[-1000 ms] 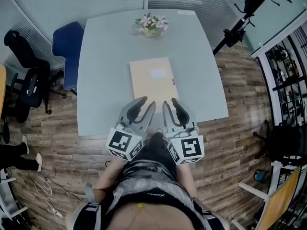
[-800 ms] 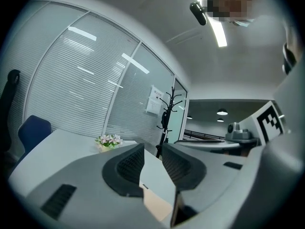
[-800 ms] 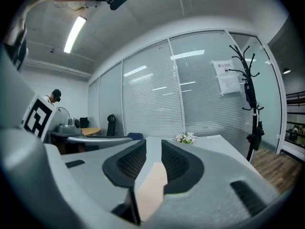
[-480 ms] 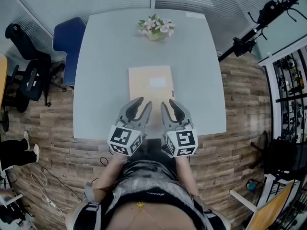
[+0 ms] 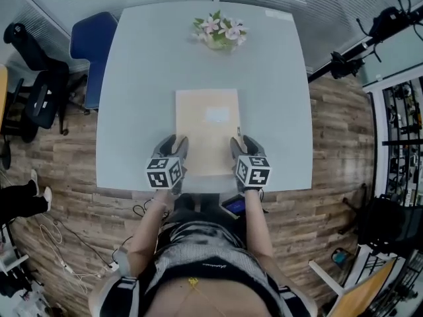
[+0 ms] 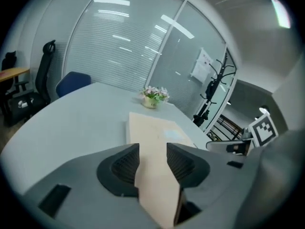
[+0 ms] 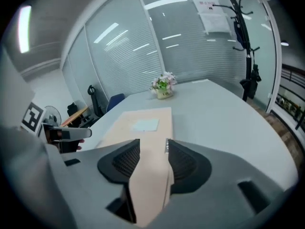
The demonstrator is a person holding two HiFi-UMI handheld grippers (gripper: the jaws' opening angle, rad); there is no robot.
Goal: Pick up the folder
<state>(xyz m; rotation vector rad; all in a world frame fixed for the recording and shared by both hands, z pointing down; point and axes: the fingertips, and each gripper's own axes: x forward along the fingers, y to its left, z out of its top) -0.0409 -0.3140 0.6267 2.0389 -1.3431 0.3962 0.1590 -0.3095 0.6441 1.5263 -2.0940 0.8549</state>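
A tan folder [image 5: 207, 127] with a white label lies flat on the pale grey table [image 5: 145, 78], its short edge toward me. My left gripper [image 5: 173, 145] is at the folder's near left corner and my right gripper [image 5: 241, 145] at its near right corner. In the left gripper view the folder [image 6: 157, 132] runs through the gap of the left gripper [image 6: 152, 149]. The right gripper view shows the folder [image 7: 138, 123] likewise inside the right gripper [image 7: 153, 144]. Both sets of jaws are opening, and the pads do not clamp the folder.
A small pot of pink flowers [image 5: 220, 33] stands at the table's far edge. A blue chair [image 5: 92, 41] and a black office chair [image 5: 33, 98] stand to the left. A black stand [image 5: 370, 38] leans at the right, over wooden floor.
Both grippers dropped from above the near table edge and spread apart to the folder's two near corners. Their jaws stand wider than before.
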